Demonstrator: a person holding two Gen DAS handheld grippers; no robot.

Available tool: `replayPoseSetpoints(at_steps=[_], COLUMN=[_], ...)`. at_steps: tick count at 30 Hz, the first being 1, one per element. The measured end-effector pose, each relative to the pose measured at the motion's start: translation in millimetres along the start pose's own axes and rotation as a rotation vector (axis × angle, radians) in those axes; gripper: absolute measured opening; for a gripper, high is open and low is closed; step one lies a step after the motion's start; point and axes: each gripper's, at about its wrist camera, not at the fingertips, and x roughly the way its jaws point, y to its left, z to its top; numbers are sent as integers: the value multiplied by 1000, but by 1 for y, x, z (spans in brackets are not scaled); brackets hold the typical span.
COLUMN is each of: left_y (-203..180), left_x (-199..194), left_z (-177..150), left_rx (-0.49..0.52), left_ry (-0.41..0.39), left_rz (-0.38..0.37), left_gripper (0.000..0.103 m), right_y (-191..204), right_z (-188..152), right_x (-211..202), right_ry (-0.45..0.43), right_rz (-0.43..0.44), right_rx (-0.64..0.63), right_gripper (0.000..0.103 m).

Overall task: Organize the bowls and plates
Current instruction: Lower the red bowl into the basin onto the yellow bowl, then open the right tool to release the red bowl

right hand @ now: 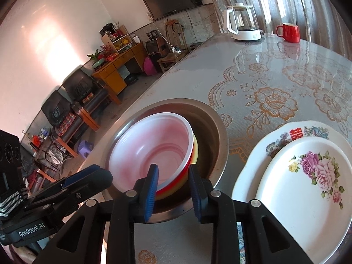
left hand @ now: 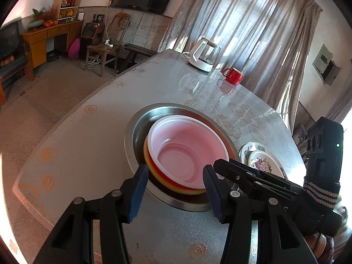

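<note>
A white-lined plastic bowl (left hand: 187, 149) sits nested on red and yellow bowls inside a steel basin (left hand: 136, 127) on the table. My left gripper (left hand: 173, 189) is open, its blue pads on either side of the stack's near rim. My right gripper (right hand: 173, 189) is open around the near right rim of the same stack (right hand: 154, 149), pads not pressing it. Two stacked flowered plates (right hand: 303, 182) lie to the right of the basin (right hand: 211, 136); they also show in the left wrist view (left hand: 261, 160).
A white glass kettle (left hand: 204, 55) and a red mug (left hand: 233, 76) stand at the table's far end by the curtain. The table's left edge drops to the floor, with chairs and a wooden desk beyond.
</note>
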Motion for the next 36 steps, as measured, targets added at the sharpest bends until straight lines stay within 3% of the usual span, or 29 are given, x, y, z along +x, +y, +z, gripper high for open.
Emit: replayPoseSetpoints(at_steps=[15, 36], left_y=[1, 4], left_x=[0, -7], left_z=[-1, -1], left_rx=[13, 9], left_ry=[0, -10], left_rz=[14, 19], left_gripper=[52, 54], right_y=[4, -6], right_z=[6, 3], right_x=[11, -13], right_ry=[-31, -62], right_rz=[-65, -51], right_rx=[-58, -15], right_gripper=[20, 26])
